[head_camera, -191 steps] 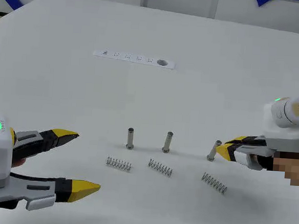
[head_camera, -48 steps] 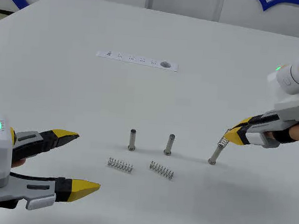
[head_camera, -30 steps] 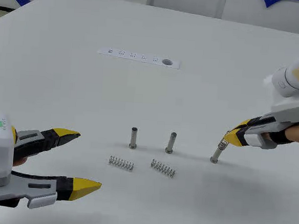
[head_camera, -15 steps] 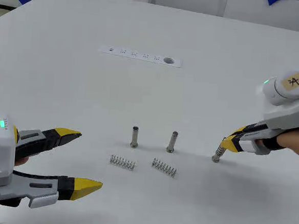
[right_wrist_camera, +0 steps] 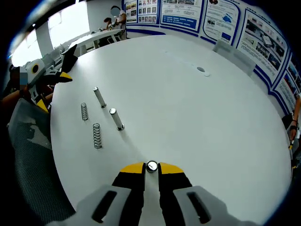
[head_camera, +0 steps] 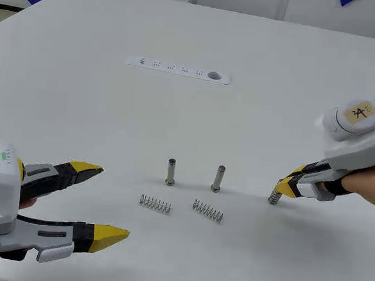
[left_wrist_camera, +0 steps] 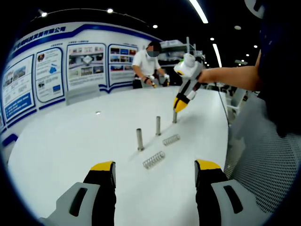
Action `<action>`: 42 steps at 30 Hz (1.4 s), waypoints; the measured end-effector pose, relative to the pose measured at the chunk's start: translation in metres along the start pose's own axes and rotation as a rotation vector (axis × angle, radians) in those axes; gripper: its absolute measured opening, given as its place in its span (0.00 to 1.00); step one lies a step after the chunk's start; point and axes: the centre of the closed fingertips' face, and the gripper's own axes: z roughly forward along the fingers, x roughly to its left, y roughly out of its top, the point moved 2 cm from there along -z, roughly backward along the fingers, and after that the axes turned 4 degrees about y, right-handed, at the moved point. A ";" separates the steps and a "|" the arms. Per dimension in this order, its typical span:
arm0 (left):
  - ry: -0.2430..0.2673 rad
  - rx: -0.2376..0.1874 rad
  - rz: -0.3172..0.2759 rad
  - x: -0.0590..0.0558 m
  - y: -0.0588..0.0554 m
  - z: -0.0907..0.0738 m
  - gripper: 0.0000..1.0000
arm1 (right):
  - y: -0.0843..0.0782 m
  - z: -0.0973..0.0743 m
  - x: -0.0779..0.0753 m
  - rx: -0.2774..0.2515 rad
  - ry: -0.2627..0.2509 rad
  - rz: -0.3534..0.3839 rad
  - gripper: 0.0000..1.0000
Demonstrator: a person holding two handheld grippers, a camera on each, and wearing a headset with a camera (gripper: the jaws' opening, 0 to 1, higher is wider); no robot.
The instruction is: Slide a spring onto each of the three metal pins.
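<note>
Three metal pins stand in a row on the white table: left pin, middle pin, right pin. A spring sits around the right pin's lower part. My right gripper has its yellow tips closed at that pin's top, and the pin head shows between the jaws of the right gripper. Two loose springs lie in front of the bare pins. My left gripper hovers open at the near left, empty. The left gripper faces the pins.
A white power strip lies flat on the table behind the pins. A person stands beyond the table's far side in the left gripper view. Open tabletop surrounds the pins on all sides.
My right gripper has moved down along the right pin, carrying the spring from the pin's top to its lower part. The left gripper has stayed where it was, open.
</note>
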 end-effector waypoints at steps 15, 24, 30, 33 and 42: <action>0.002 -0.002 0.001 0.000 0.000 0.000 0.69 | 0.000 0.000 0.002 -0.016 0.000 -0.002 0.15; -0.001 -0.009 0.007 -0.001 0.001 0.000 0.69 | -0.001 -0.012 0.005 -0.035 -0.019 -0.007 0.16; -0.004 -0.014 0.011 -0.001 0.003 0.000 0.69 | -0.006 -0.018 0.009 -0.037 -0.027 -0.004 0.17; -0.005 -0.016 0.013 -0.001 0.004 0.000 0.69 | -0.008 -0.020 0.013 -0.036 -0.025 -0.005 0.17; -0.007 -0.023 0.019 -0.002 0.007 0.000 0.69 | -0.014 -0.014 0.039 -0.028 0.013 -0.014 0.17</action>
